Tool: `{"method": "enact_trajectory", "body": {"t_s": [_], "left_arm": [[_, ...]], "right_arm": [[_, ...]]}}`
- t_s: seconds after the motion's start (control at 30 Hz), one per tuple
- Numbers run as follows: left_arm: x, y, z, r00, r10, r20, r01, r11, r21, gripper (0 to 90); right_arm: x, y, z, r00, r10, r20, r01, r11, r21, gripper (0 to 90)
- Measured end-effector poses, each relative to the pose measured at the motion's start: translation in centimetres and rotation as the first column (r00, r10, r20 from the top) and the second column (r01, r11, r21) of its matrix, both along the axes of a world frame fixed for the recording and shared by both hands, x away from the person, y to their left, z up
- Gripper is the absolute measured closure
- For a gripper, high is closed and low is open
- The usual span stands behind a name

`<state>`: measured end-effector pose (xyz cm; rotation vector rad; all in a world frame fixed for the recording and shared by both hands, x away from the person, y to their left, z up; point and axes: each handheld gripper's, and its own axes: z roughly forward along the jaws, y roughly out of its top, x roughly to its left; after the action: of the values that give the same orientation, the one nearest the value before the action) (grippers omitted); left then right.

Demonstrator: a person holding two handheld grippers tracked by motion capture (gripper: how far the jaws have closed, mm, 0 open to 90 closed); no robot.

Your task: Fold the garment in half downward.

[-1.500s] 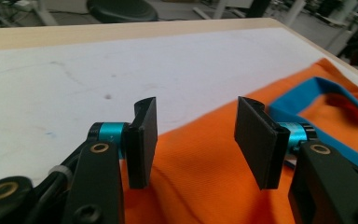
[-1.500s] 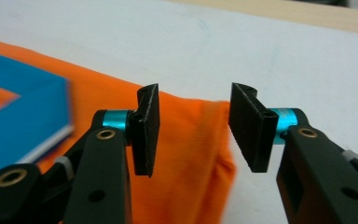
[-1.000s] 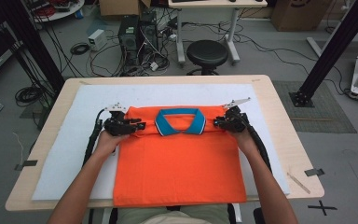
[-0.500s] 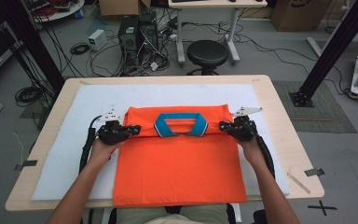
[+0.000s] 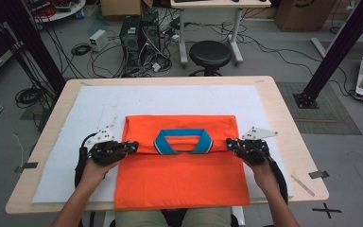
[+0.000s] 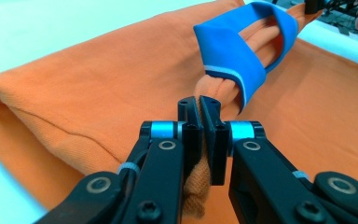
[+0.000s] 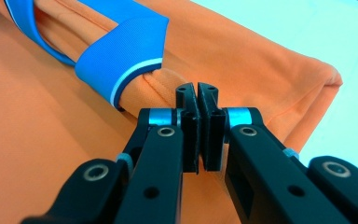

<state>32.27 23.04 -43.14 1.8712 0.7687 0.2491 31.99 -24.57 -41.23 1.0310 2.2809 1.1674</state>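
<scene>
Both claws clamped on the orange polo shirt (image 5: 182, 175) on the white mat (image 5: 75, 123): left gripper (image 5: 131, 147) and right gripper (image 5: 230, 144) each pinch the fold edge beside the blue collar (image 5: 183, 141), likely to draw the fold toward the hem evenly.

Gripper: the right gripper (image 7: 199, 88) rises from the bottom edge, its two black jaws brought together.
Grip: a thin fold of the orange shirt (image 7: 242, 56) appears pinched between the pads, though little fabric shows in the narrow gap.
Collar: the blue collar (image 7: 121, 53), edged with a white stripe, lies just left of the jaws.
Surface: the pale table cover (image 7: 317, 28) lies beyond the shirt's folded corner.
</scene>
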Motion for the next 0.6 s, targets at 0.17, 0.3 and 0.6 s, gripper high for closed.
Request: {"method": "enact_trajectory", "body": {"t_s": [0.17, 0.3, 0.6], "left_arm": [[-1.4, 0.1, -0.5, 0.9996, -0.026, -0.01, 0.026, 0.9996, 0.01, 87.2], [-2.4, 0.1, -0.5, 0.9983, -0.057, -0.011, 0.058, 0.9982, 0.018, 87.1], [-1.2, 0.1, 0.0, 0.9988, 0.007, -0.048, -0.009, 0.9993, -0.036, 49.7]], "right_arm": [[-1.9, -0.3, -0.2, 1.0, 0.005, -0.007, -0.005, 1.0, 0.009, 88.7], [-3.4, -0.6, -0.5, 0.9999, 0.012, -0.009, -0.011, 1.0, 0.005, 88.7], [-3.1, -0.5, -0.6, 0.9998, -0.008, -0.021, 0.009, 0.999, 0.05, 66.3]]}}
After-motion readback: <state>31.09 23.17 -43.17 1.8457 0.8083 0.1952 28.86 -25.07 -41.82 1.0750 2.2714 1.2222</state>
